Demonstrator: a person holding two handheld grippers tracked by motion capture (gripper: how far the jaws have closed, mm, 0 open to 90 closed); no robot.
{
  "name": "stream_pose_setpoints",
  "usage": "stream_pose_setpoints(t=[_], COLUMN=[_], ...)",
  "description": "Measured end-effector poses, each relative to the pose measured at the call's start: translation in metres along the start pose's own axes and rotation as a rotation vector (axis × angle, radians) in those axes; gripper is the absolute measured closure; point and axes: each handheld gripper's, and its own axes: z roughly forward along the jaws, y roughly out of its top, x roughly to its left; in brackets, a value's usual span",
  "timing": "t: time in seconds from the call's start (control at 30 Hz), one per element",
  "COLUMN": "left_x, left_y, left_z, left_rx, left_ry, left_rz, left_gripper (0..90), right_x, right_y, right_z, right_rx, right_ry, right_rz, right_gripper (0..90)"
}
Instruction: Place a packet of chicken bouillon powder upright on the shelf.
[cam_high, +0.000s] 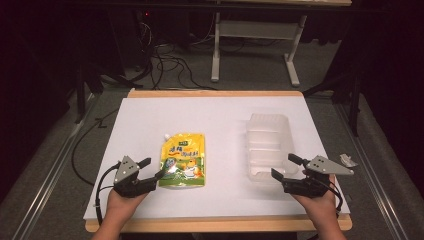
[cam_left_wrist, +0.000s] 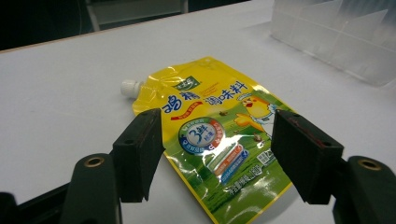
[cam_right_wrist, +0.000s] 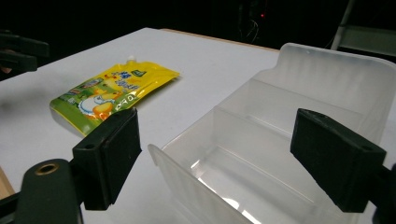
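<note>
A yellow and green spouted pouch (cam_high: 183, 159) lies flat on the white table, its white cap (cam_left_wrist: 129, 87) toward the far side. My left gripper (cam_high: 151, 169) is open at the pouch's near left corner, jaws on either side of the pouch's lower part (cam_left_wrist: 219, 154) in the left gripper view. A clear plastic bin (cam_high: 268, 145) with dividers stands to the right. My right gripper (cam_high: 286, 166) is open at the bin's near end, and its jaws frame the bin's near wall (cam_right_wrist: 187, 186). The pouch (cam_right_wrist: 109, 93) lies off to the left in that view.
The white tabletop (cam_high: 210, 112) has a wooden edge. A small crumpled clear scrap (cam_high: 347, 160) lies near the right edge. Beyond the table stand a white frame (cam_high: 255, 45) and cables (cam_high: 170, 65) on the floor.
</note>
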Motion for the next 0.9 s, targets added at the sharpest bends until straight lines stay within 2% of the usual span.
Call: stream_pose_setpoints(t=[0.33, 0.6, 0.9], left_x=[0.001, 0.008, 0.018], left_y=[0.0, 0.0, -0.001], left_z=[0.004, 0.006, 0.015], left_rx=[0.025, 0.044, 0.069], left_ry=[0.008, 0.025, 0.059], left_rz=[-0.02, -0.064, -0.137], left_gripper=[34.6, 35.8, 37.0], right_x=[0.003, 0.001, 0.001], right_y=[-0.003, -0.006, -0.006], right_z=[0.003, 0.006, 0.006], right_rx=[0.021, 0.04, 0.041], right_ry=[0.001, -0.002, 0.0], right_rz=[-0.017, -0.009, -0.01], right_gripper=[15.9, 16.2, 16.8])
